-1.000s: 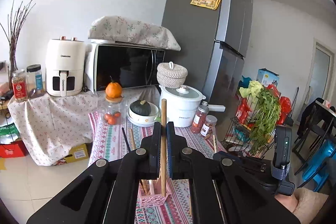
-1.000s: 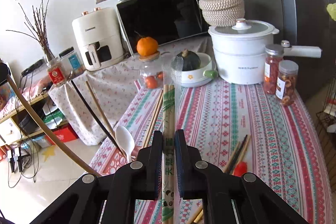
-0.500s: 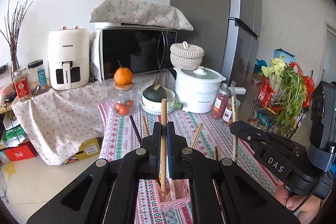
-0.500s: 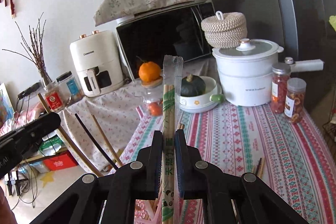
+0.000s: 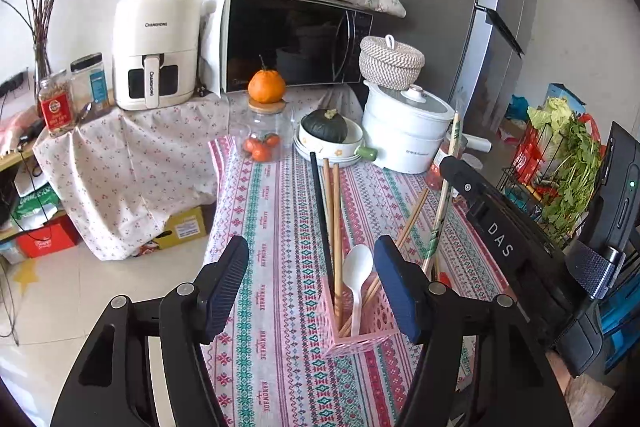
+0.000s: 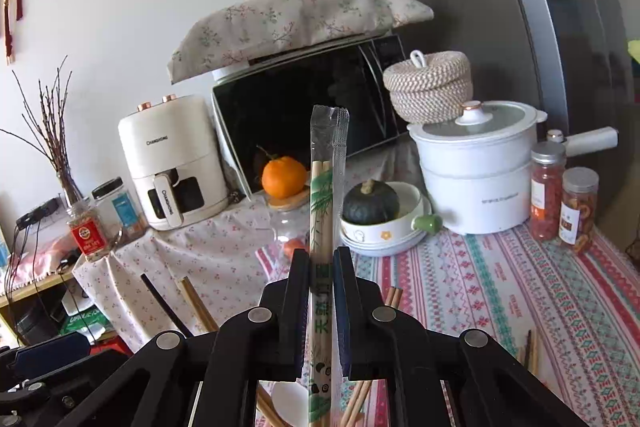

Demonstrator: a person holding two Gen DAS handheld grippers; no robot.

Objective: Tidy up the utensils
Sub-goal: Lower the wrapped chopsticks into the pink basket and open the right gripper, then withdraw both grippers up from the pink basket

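Note:
A pink slotted utensil basket (image 5: pixel 366 337) stands on the patterned tablecloth (image 5: pixel 280 227). It holds wooden chopsticks (image 5: pixel 336 219), a black chopstick (image 5: pixel 320 211) and a white spoon (image 5: pixel 356 267). My left gripper (image 5: pixel 310 287) is open and empty just above and in front of the basket. My right gripper (image 6: pixel 321 291) is shut on a plastic-wrapped pair of chopsticks (image 6: pixel 324 195), held upright over the basket; it shows in the left wrist view (image 5: pixel 444 199) to the right of the basket.
A white pot (image 5: pixel 408 131), a bowl with a dark squash (image 5: pixel 326 129), a jar topped by an orange (image 5: pixel 266 123) and spice jars (image 6: pixel 564 199) stand at the table's far end. Loose chopsticks (image 6: pixel 528 351) lie on the cloth. A vegetable rack (image 5: pixel 560 163) stands to the right.
My left gripper has opened and let go of the wooden chopstick, which now stands in the basket. My right gripper has brought the wrapped chopsticks nearer, over the basket.

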